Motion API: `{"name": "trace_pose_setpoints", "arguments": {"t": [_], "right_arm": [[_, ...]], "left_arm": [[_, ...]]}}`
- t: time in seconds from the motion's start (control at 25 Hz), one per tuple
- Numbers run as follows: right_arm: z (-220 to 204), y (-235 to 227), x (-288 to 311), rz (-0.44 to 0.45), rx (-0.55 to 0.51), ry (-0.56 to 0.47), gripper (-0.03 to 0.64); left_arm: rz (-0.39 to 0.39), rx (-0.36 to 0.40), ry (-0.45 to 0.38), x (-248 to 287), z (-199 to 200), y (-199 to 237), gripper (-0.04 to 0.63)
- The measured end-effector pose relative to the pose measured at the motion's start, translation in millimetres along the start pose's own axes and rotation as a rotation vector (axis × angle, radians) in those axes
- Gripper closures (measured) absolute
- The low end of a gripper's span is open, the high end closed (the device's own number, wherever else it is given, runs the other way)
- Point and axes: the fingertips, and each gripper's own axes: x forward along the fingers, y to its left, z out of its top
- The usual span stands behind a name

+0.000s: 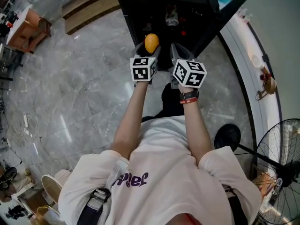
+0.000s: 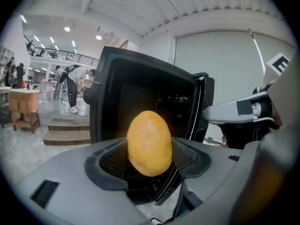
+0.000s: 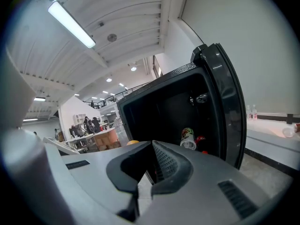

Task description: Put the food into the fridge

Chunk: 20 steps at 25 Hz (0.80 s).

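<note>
A yellow-orange mango (image 2: 149, 143) sits upright between the jaws of my left gripper (image 2: 150, 158), which is shut on it. In the head view the mango (image 1: 151, 42) hangs just in front of the small black fridge (image 1: 140, 6), whose door (image 1: 220, 18) stands open to the right. My right gripper (image 1: 177, 55) is beside the left one, at the fridge's opening. Its jaws (image 3: 150, 170) are shut with nothing between them. Inside the fridge a can (image 3: 188, 138) with a white and green label lies on a shelf.
A grey marble floor (image 1: 84, 93) spreads to the left. A white counter (image 1: 253, 55) runs along the right wall, with a floor fan (image 1: 281, 163) near it. Wooden steps (image 1: 89, 8) and a wooden table (image 1: 30, 29) stand at the far left. People stand in the distance.
</note>
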Motion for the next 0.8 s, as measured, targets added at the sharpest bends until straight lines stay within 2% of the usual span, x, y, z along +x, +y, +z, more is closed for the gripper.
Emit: {"name": "trace_pose_setpoints", "arguments": {"t": [0.08, 0.28, 0.48, 0.8], "right_arm": [[1, -6, 9, 0.002, 0.002, 0.001, 0.603], [3, -21, 29, 0.000, -0.005, 0.004, 0.603], [-2, -36, 44, -0.005, -0.010, 0.018, 0.603], [-9, -56, 69, -0.015, -0.019, 0.041, 0.603]], "left_arm": [[-0.001, 0.012, 0.004, 14, 0, 2, 0.299], [0.016, -0.020, -0.001, 45, 4, 14, 0.299], [0.036, -0.008, 0.007, 75, 0, 27, 0.299], [0.034, -0.013, 0.064, 126, -15, 38, 0.299]]}}
